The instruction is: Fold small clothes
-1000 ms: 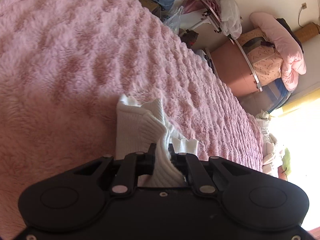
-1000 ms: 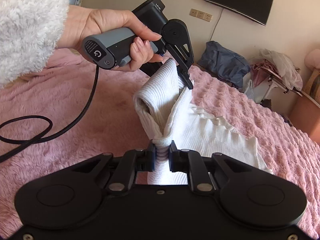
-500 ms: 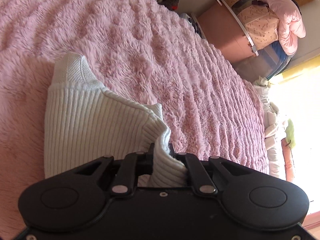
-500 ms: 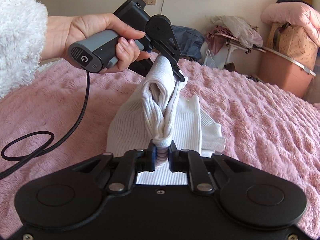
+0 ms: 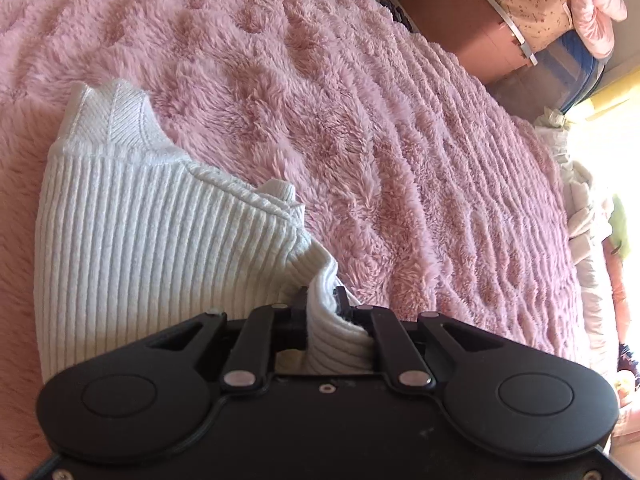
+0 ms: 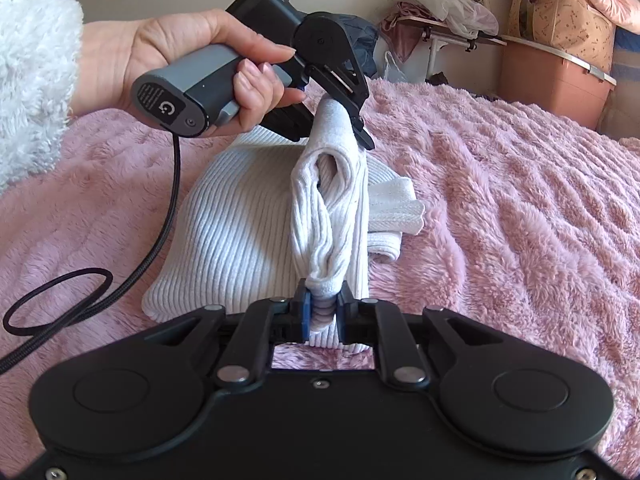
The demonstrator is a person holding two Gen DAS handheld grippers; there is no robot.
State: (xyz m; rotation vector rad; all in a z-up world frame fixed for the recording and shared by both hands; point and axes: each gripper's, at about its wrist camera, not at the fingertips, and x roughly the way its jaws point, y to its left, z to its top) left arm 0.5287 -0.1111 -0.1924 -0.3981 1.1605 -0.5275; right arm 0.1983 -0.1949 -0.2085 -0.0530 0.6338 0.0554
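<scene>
Left wrist view: your left gripper point(image 5: 322, 300), its jaws having just eased apart slightly, pinches a fold of the white ribbed sweater point(image 5: 152, 248), which drapes onto the pink fleece blanket point(image 5: 400, 160).

Right wrist view: your right gripper point(image 6: 322, 308) is clamped tight on the sweater's bunched edge; your left hand point(image 6: 192, 64) holds the other end up.

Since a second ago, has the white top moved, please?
Yes. The white top has dropped from hanging crumpled to spread flat on the pink blanket.

One white garment point(image 6: 240, 232) — two tongs point(image 6: 322, 306), seemingly.
</scene>
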